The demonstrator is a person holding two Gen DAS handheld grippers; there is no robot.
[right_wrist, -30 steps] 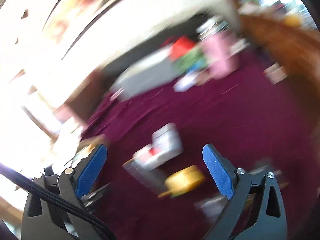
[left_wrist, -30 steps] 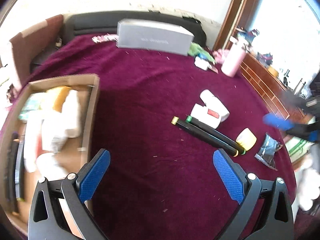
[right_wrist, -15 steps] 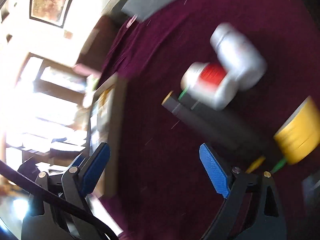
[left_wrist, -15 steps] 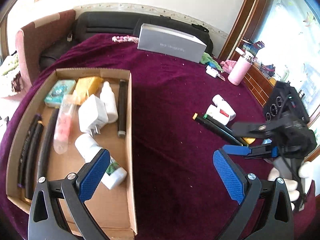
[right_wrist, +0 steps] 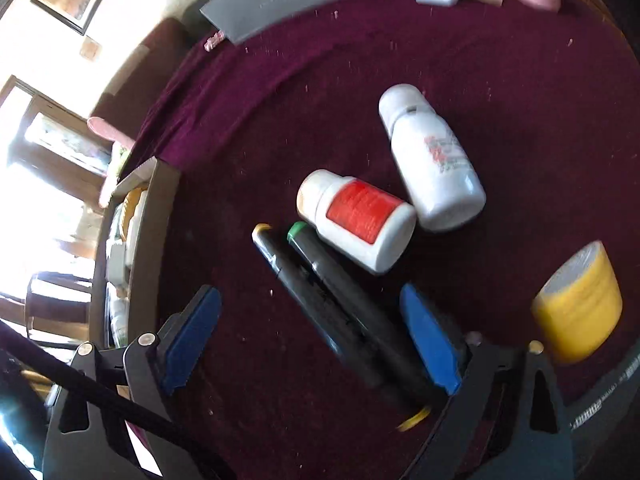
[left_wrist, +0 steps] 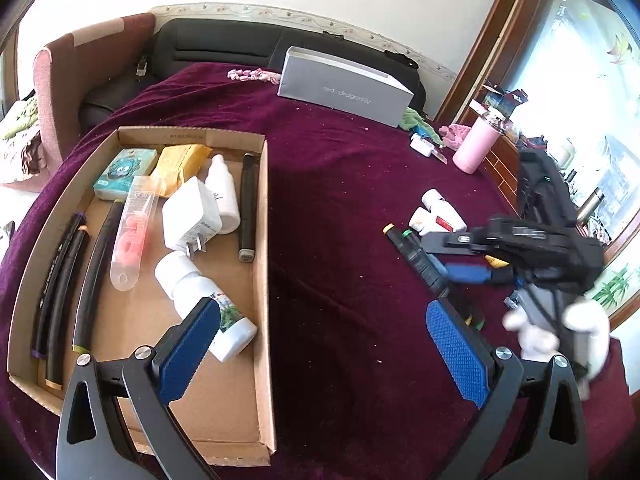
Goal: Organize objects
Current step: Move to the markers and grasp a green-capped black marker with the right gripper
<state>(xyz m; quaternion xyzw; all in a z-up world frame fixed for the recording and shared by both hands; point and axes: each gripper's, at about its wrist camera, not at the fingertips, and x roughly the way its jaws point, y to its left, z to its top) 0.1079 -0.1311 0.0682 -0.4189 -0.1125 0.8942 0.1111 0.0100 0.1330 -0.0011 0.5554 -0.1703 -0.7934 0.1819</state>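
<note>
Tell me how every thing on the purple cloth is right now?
Cardboard box: open, partly filled.
Two black markers: capped, lying side by side.
Red-label bottle: lying down.
White bottle: lying down.
Yellow tape roll: on its side.
Right gripper: open over markers.
Left gripper: open, empty.

Two black markers are lying side by side on the maroon cloth, one yellow-capped (right_wrist: pixel 316 304), one green-capped (right_wrist: pixel 352 300). Touching the green one, a white bottle with a red label (right_wrist: pixel 356 220) is lying on its side; a taller white bottle (right_wrist: pixel 434 160) is lying just beside it. A yellow tape roll (right_wrist: pixel 578 304) is sitting apart. An open cardboard box (left_wrist: pixel 262 240) is holding more markers, bottles and packets.
</note>
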